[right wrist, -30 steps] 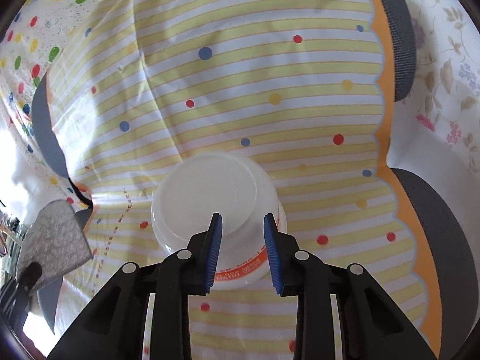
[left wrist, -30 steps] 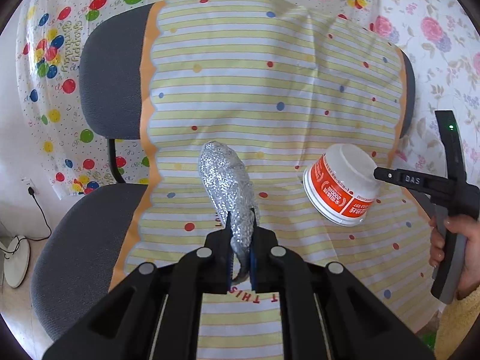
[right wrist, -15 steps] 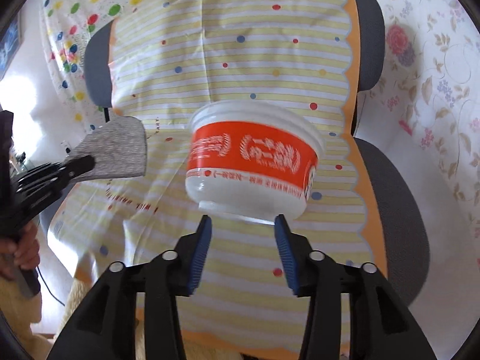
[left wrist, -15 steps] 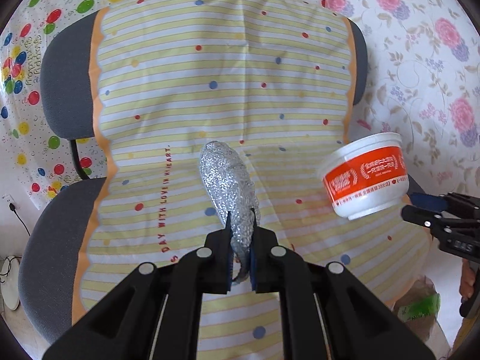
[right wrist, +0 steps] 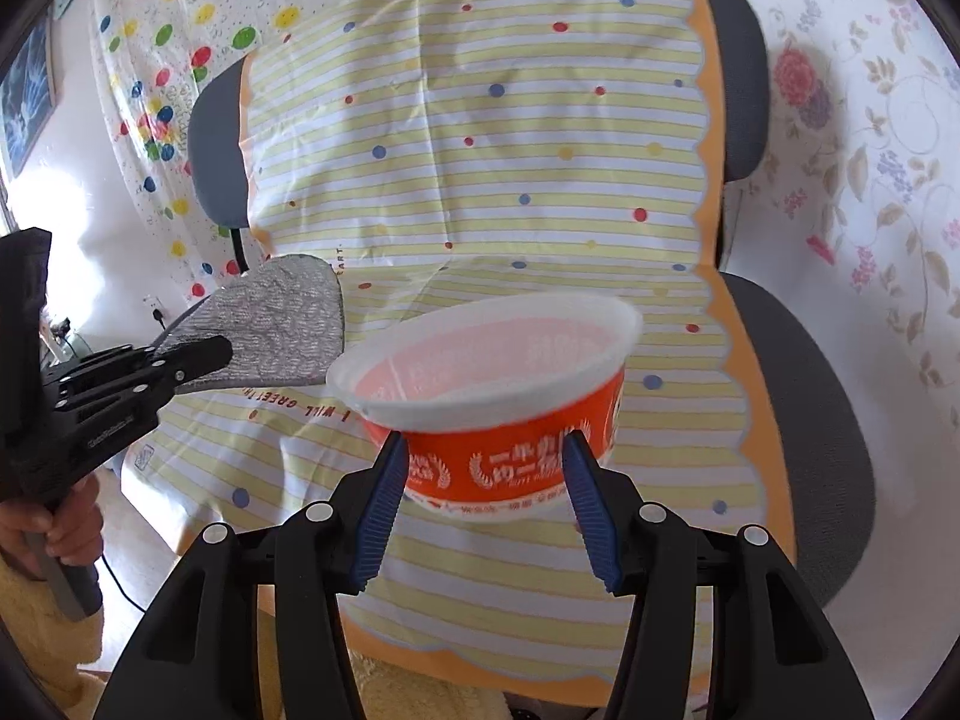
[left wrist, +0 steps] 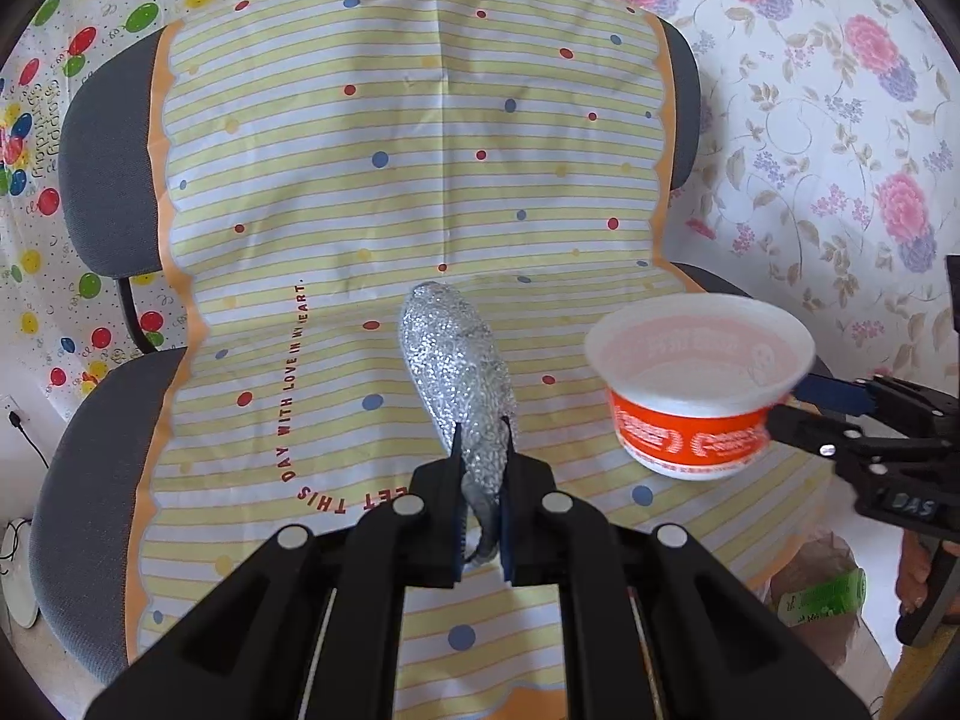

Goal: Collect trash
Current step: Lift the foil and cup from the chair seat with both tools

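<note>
Bowl (right wrist: 498,414) motion-blurred, print unreadable; foil wrapper (left wrist: 459,384) tail hidden between tool pads; green packet (left wrist: 822,594) half hidden.

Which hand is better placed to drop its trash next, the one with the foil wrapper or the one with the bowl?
Right, probably. The right gripper has the bowl between its opening jaws, near the edge of the chair. The left gripper is shut on the foil wrapper over mid-chair.

A grey office chair (left wrist: 102,180) carries a yellow-striped, dotted plastic sheet (left wrist: 390,180) with an orange scalloped edge, draped down its backrest and over its seat.
</note>
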Demonstrator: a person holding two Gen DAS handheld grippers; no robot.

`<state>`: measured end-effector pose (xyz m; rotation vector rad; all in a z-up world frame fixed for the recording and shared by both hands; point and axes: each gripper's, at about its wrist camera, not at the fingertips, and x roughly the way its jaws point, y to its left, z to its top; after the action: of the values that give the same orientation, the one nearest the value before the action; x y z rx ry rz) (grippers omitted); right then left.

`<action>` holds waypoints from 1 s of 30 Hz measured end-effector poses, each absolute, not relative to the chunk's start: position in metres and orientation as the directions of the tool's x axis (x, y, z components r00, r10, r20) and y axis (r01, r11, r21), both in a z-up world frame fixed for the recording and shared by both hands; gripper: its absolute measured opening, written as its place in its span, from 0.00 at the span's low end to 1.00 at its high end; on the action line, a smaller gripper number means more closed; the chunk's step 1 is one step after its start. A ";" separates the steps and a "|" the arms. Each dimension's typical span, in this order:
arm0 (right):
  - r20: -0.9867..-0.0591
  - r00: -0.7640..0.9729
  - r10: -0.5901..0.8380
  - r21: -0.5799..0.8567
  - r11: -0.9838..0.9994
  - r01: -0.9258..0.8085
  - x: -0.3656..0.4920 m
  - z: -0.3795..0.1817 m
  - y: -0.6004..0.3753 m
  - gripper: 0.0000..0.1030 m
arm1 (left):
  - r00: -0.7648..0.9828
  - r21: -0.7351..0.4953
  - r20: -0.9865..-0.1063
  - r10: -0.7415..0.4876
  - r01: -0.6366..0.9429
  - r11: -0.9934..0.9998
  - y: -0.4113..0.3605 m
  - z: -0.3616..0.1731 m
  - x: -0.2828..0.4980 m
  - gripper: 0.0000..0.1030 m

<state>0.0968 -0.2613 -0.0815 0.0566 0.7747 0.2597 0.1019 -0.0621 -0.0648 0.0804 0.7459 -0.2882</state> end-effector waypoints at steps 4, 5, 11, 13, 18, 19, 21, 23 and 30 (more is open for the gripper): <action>-0.709 0.651 0.272 0.153 0.960 -0.234 0.114 -0.092 -0.244 0.50 | 0.704 -0.020 -0.677 -0.212 0.271 0.962 -0.057 -0.063 0.100 0.06; -0.708 0.649 0.278 0.157 0.958 -0.239 0.113 -0.092 -0.242 0.50 | 0.705 -0.019 -0.677 -0.209 0.268 0.963 -0.056 -0.062 0.100 0.06; -0.681 0.685 0.259 0.121 0.962 -0.244 0.084 -0.076 -0.243 0.50 | 0.711 -0.026 -0.673 -0.204 0.253 0.967 -0.048 -0.058 0.099 0.06; -0.664 0.707 0.244 0.122 0.968 -0.220 0.076 -0.068 -0.252 0.50 | 0.715 -0.038 -0.665 -0.216 0.256 0.966 -0.047 -0.054 0.099 0.06; -0.620 0.758 0.202 0.166 0.978 -0.125 0.080 -0.055 -0.282 0.49 | 0.728 -0.090 -0.623 -0.285 0.296 0.951 -0.047 -0.041 0.096 0.06; -0.619 0.761 0.197 0.176 0.978 -0.111 0.083 -0.055 -0.285 0.43 | 0.733 -0.095 -0.612 -0.298 0.306 0.947 -0.048 -0.038 0.094 0.06; -0.619 0.763 0.186 0.203 0.976 -0.073 0.097 -0.058 -0.294 0.29 | 0.741 -0.095 -0.598 -0.307 0.314 0.945 -0.049 -0.033 0.091 0.06; -0.623 0.757 0.195 0.251 0.967 -0.042 0.112 -0.064 -0.302 0.22 | 0.745 -0.085 -0.598 -0.296 0.308 0.948 -0.050 -0.031 0.090 0.06; -0.677 0.716 0.173 0.296 0.954 0.050 0.163 -0.091 -0.310 0.26 | 0.740 -0.061 -0.625 -0.249 0.271 0.961 -0.044 -0.041 0.097 0.06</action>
<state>0.1626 -0.3099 -0.0912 0.3048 0.7733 0.0694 0.0970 -0.0445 -0.0411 0.0343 0.6809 -0.2851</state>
